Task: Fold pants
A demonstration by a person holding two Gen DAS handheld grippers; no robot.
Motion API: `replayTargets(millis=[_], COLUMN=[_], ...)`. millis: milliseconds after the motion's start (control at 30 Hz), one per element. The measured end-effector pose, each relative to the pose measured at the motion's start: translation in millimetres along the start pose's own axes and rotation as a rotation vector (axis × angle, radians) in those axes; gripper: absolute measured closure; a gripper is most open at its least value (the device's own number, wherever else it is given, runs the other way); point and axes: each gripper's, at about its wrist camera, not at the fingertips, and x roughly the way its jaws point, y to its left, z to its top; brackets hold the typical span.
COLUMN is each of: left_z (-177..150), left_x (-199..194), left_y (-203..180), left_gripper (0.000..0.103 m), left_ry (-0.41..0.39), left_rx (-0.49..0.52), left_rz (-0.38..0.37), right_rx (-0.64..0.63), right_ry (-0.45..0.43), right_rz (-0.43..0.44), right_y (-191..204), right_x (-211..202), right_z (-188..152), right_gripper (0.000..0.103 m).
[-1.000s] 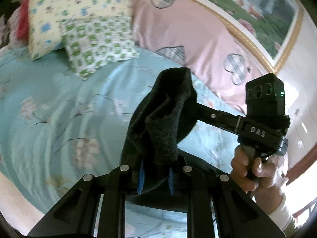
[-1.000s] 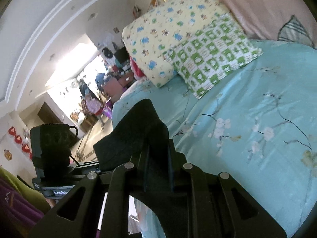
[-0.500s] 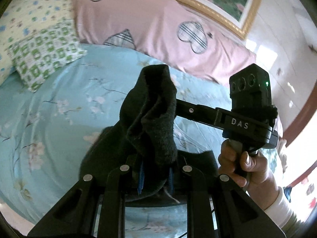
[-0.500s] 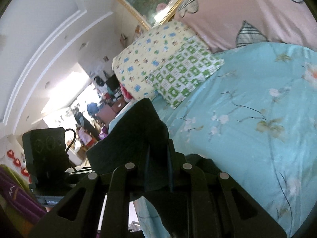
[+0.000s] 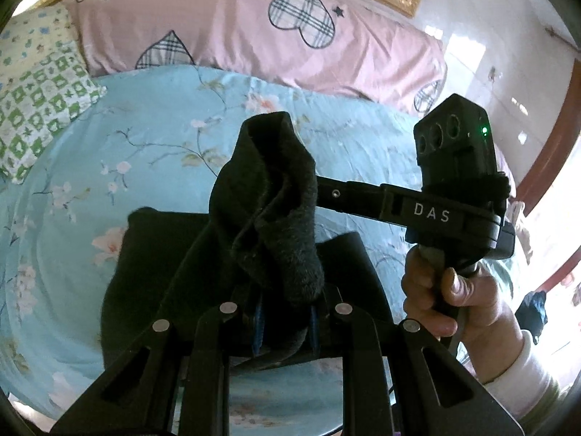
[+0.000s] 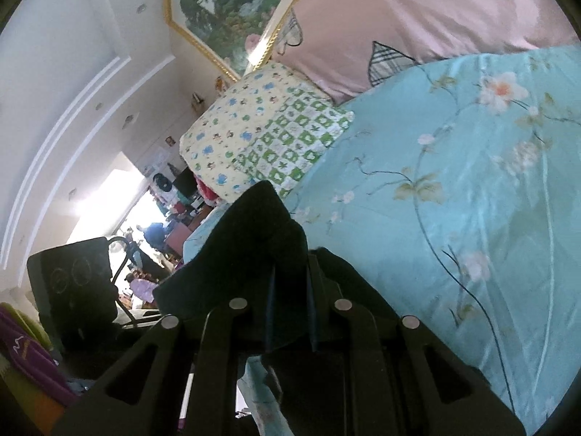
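At nine o'clock in the left wrist view the checked pillow [image 5: 40, 109] sits well clear of the work, on the blue floral bedspread [image 5: 152, 134]. At the centre, the left gripper [image 5: 285, 323] is clenched on a bunched edge of the dark pants [image 5: 268, 200], which stand up from its jaws while the rest of the garment lies spread on the bedspread toward seven o'clock. At three o'clock the right gripper [image 5: 319, 189], held by the person's hand [image 5: 446, 290], reaches into the same bunch. In the right wrist view the right gripper [image 6: 290, 312] pinches a peak of the pants [image 6: 261, 225] too.

The likely trouble is the thick, fuzzy wad: each gripper seems to hold several layers, so one layer could slide out as the edge is carried over. The two grips sit close together, so the fold may land crooked or rumpled. The lower layer could also drag across the slick bedspread and spoil the alignment.
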Motion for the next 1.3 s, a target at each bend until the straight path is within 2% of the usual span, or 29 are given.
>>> replayTargets(millis=[333, 400, 467, 500, 567, 633, 700, 767, 833, 900, 1067, 1300], left_z=[-9, -10, -13, -13, -13, -14, -15, -17, -18, -19, -21, -20], left_x=[25, 29, 33, 33, 35, 34, 31, 26, 21, 15, -3, -17], left_y=[-16, -19, -22, -24, -23, -22, -21, -21, -20, -17, -6, 25], left_gripper=[0.084, 0.082, 0.071, 0.068, 0.059, 0.053, 0.047, 0.040, 0.036, 0.031, 0.028, 0.027], left_ry=[0.044, 0.054, 0.065, 0.067, 0.077, 0.085, 0.085, 0.086, 0.085, 0.074, 0.044, 0.013], left_rx=[0.051, 0.065, 0.089, 0.097, 0.105, 0.105, 0.106, 0.113, 0.120, 0.120, 0.117, 0.052], left_rz=[-0.029, -0.037, -0.055, -0.064, -0.096, -0.120, -0.144, -0.167, -0.209, -0.219, -0.219, -0.185], right_rx=[0.048, 0.064, 0.080, 0.083, 0.100, 0.133, 0.144, 0.149, 0.154, 0.174, 0.208, 0.211], right_ry=[-0.013, -0.013, -0.011, -0.013, -0.015, -0.031, -0.070, -0.112, -0.142, -0.168, -0.208, -0.220], right_rz=[-0.042, -0.053, -0.068, -0.085, -0.149, -0.201, -0.237, -0.280, -0.309, -0.332, -0.357, -0.413], right_y=[-22, -28, -33, -34, -36, -40, -39, -35, -30, -28, -17, 8], right_x=[-22, -25, -28, -30, -36, -45, -58, -72, -83, -92, -103, -101], right_z=[-23, -26, -31, -33, -36, -38, -40, -43, -45, -47, -54, -66], right_gripper=[0.087, 0.086, 0.085, 0.081, 0.079, 0.069, 0.046, 0.037, 0.034, 0.020, 0.013, 0.011])
